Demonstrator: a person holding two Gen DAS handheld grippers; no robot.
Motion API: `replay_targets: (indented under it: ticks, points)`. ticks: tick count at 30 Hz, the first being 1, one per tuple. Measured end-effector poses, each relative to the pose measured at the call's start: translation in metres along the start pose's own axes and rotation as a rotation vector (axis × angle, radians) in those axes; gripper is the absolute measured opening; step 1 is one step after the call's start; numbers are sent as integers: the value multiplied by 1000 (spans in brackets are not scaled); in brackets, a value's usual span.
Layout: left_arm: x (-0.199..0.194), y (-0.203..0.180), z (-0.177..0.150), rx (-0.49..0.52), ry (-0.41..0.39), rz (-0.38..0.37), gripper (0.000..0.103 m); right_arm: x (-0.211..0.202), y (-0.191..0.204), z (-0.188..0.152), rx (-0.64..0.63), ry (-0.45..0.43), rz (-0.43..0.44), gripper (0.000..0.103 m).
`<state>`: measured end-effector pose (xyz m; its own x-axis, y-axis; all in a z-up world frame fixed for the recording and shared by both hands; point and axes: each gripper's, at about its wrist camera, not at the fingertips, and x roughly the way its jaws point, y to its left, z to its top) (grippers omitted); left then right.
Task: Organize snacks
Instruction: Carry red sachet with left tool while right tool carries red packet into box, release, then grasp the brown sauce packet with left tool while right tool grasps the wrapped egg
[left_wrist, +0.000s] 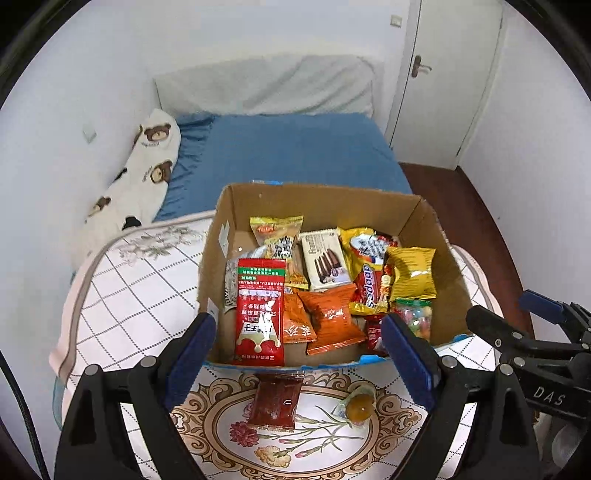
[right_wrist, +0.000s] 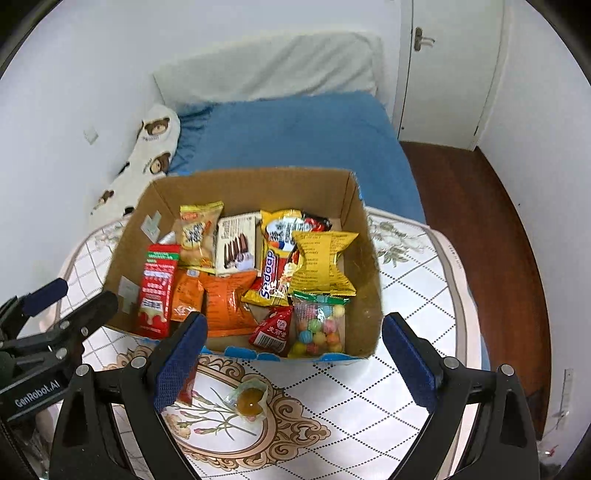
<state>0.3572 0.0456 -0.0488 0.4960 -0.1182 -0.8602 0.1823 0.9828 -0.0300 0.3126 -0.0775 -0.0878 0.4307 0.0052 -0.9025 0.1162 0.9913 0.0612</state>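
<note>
Two snacks outside one cardboard box (left_wrist: 325, 206): red packet (left_wrist: 275, 400), wrapped candy (right_wrist: 250, 400), both hand-held grippers wide open, empty.

The bench (left_wrist: 140, 280) has a white top with a dark diamond grid and a floral medallion. An open brown cardboard box (left_wrist: 448, 280) of snack packets rests on it. Just in front of the box lie a dark red sachet (left_wrist: 275, 400) and an amber wrapped candy (left_wrist: 360, 406), apart from each other.
</note>
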Motion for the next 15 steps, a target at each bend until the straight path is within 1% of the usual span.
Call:
replay_targets:
  ticks: [4,9,11,14,15]
  points:
    - [-25,-3,-5,-1,-50,2,92,-21,-1,-8,10,-34,13,97]
    - [-41,3,-16,-25,-71,5,92,-40,-1,-18,38,-56,57,97]
    - [-41,9,-25,-38,-58,17,92,-42,0,-26,44,-51,75,97]
    - [-30,26,-45,-67,-8,55,92,-31,5,-43,52,-17,116,96]
    - [-21,33,-53,-74,23,68,92,-25,8,-48,43,-2,118,89]
